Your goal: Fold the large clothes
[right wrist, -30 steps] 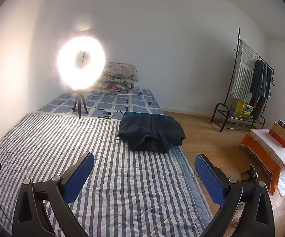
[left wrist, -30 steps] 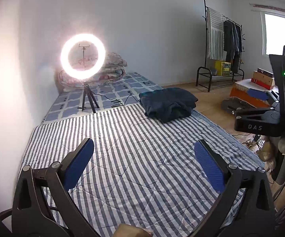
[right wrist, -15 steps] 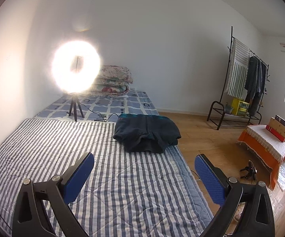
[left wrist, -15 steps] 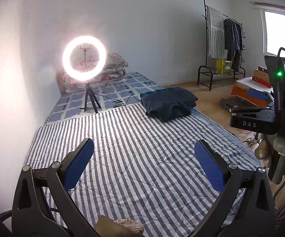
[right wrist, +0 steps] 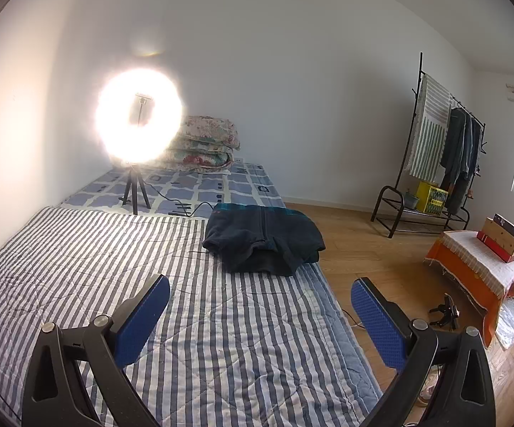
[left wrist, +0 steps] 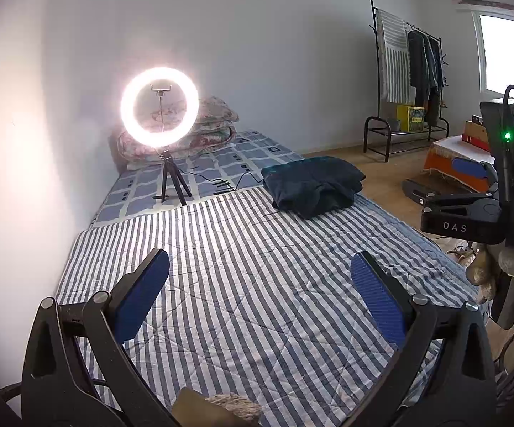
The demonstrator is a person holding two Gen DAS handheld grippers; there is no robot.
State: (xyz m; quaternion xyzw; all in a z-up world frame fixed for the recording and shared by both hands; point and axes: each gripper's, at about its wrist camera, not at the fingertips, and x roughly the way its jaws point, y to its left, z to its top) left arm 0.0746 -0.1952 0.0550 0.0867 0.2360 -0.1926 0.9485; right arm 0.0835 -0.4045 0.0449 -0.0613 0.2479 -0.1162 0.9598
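Observation:
A folded dark navy garment [left wrist: 314,186] lies on the striped quilt [left wrist: 257,284] near the bed's far right edge; it also shows in the right wrist view [right wrist: 264,240]. My left gripper [left wrist: 258,284] is open and empty, held above the near part of the quilt, well short of the garment. My right gripper [right wrist: 260,300] is open and empty, above the quilt's right side, nearer the garment. The right gripper's body [left wrist: 470,210] shows at the right edge of the left wrist view.
A lit ring light on a tripod [left wrist: 161,106] stands on the checked sheet beyond the quilt, cable trailing. Folded floral bedding [right wrist: 207,146] lies at the wall. A clothes rack [right wrist: 438,149] and an orange-covered low table [right wrist: 477,267] stand on the wooden floor right.
Both grippers stay open and empty. The views have shifted slightly; the garment sits a little nearer and more central in the right wrist view.

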